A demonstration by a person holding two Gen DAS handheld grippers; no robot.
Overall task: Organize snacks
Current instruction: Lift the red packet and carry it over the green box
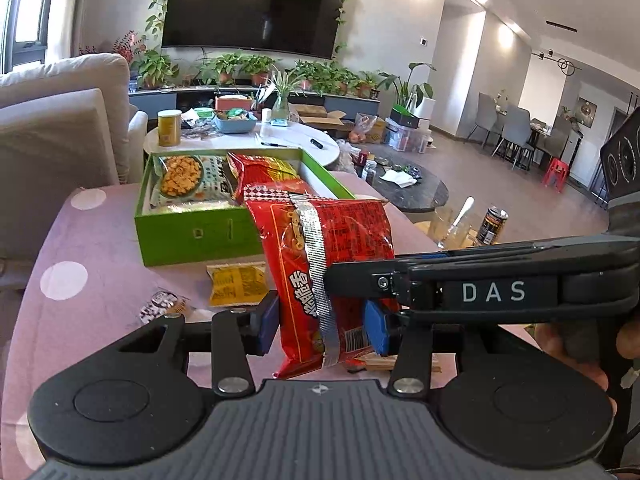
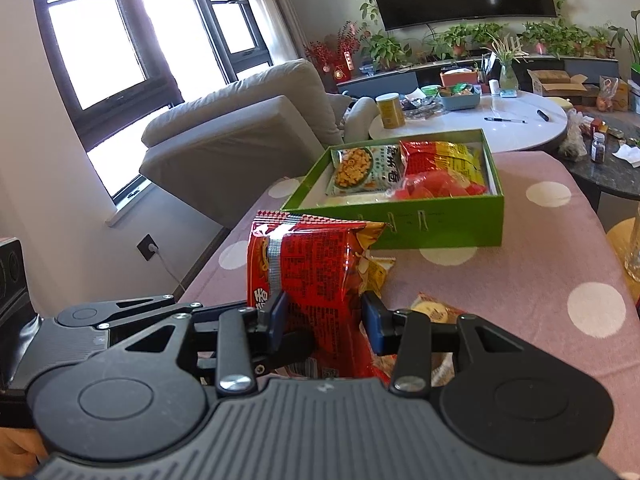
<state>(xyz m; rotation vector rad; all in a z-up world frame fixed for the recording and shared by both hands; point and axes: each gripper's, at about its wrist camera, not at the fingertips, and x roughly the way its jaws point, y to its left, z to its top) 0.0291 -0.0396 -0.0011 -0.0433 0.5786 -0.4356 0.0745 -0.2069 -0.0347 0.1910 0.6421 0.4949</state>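
Left gripper (image 1: 322, 326) and right gripper (image 2: 324, 318) both clamp the red snack bag (image 1: 320, 248) between blue pads, apparently lifted off the dotted tablecloth (image 2: 520, 280), near the green box (image 1: 192, 236) (two packets inside).

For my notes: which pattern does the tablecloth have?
The tablecloth is pink with large white dots, clearest in the right wrist view.

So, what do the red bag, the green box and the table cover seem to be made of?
Red bag: glossy plastic film, judging by its crinkles and glare; the back seam looks silvery, probably foil-lined.
Green box: most likely matte cardboard, with thin straight walls, cut slots and a white inside.
Table cover: seems to be soft matte fabric, pink with white dots; it shows no shine.
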